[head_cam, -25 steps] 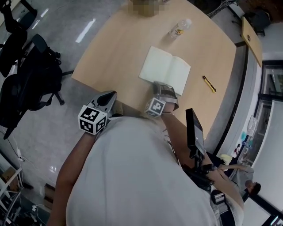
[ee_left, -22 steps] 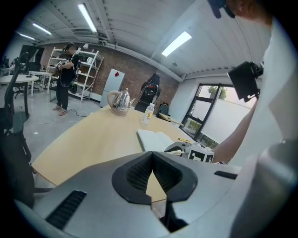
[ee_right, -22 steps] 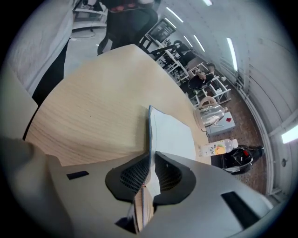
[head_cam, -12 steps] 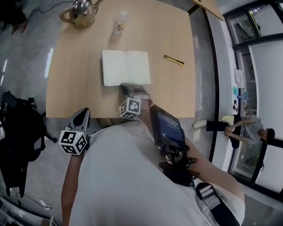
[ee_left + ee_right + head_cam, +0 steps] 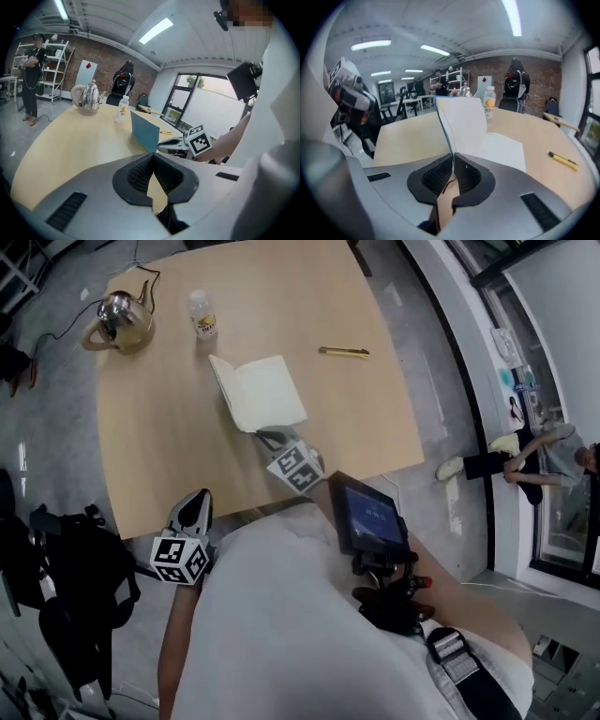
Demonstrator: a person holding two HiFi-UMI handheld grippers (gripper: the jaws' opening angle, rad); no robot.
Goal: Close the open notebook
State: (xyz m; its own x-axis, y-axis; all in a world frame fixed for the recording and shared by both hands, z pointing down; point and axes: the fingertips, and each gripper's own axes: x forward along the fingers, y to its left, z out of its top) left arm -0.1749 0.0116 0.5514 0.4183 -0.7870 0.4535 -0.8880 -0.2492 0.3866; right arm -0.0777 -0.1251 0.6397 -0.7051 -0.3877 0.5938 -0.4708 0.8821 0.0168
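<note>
On the far left my left gripper (image 5: 195,504) hangs at the near edge of the table (image 5: 150,432), its jaws pressed together with nothing between them, well apart from the work. Half a second ago the notebook (image 5: 262,395) lay flat with both pages showing; now its left cover (image 5: 443,124) stands about upright, the blue outside facing my left gripper view, while the right-hand page still lies flat on the wood. My right gripper (image 5: 275,439) did that: its jaws are clamped on the near edge of the raised cover, the thin sheet running straight up from between the pads. I judge the close about half done, since the cover has reached the top of its swing and only needs carrying over to the right and laying down on the flat page. Further right the yellow pen (image 5: 343,352) lies clear of that path
</note>
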